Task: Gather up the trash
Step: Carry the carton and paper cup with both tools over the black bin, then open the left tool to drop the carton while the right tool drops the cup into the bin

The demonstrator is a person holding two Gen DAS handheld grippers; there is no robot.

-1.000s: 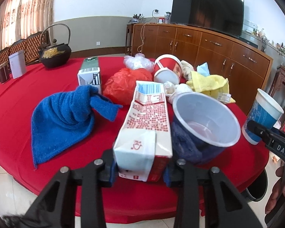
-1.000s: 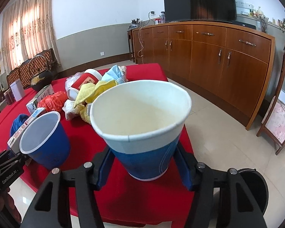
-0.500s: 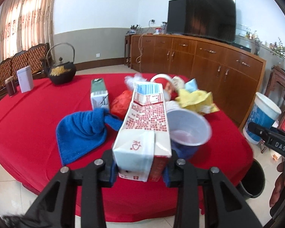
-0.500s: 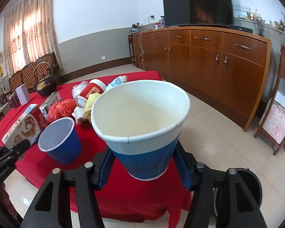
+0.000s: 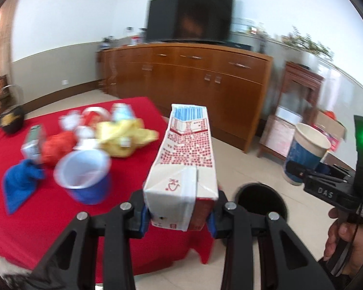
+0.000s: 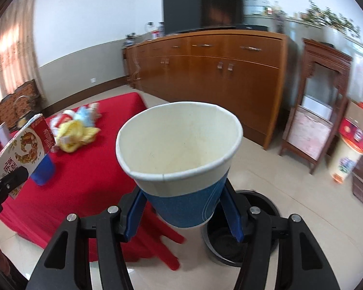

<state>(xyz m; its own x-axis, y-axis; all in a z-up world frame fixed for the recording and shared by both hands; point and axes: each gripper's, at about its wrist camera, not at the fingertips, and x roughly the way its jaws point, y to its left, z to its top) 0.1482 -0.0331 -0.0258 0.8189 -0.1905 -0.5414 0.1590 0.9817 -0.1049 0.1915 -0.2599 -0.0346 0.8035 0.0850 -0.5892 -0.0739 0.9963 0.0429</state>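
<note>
Carton: I hold the milk carton (image 5: 184, 169) in the left hand-held gripper (image 5: 179, 217), pads clamped on its near end; it is clear of the surface (image 5: 48, 217).
Carton long axis: it runs away from me along the fingers, barcode end farthest, tilted slightly upward.
Cup: I hold the paper cup (image 6: 181, 159) in the right hand-held gripper (image 6: 184, 215), blue pads pressed on the lower blue band, mouth tipped toward the camera, apparently empty.
Bin: the black trash bin (image 5: 261, 200) stands on the floor just off the corner of the red-draped surface.
Bin from left hand-held gripper: below and to the right of the carton; its near rim shows just beside the right finger.
Bin from right hand-held gripper: almost directly beneath the cup (image 6: 239, 241), partly hidden by cup and fingers.
Nearer hand: I judge the right to be nearer, since the cup already overlaps the bin opening, while the carton sits beside it.
Next move, my estimate: release the cup first, then bring the carton rightward and tip its long axis downward so it enters end-on.
Risk: a carton dropped flat could bridge the rim.
Remaining trash: blue plastic cup (image 5: 84, 176), yellow cloth (image 5: 125, 140), red bag (image 5: 58, 147) and further items lie on the surface, blurred.
</note>
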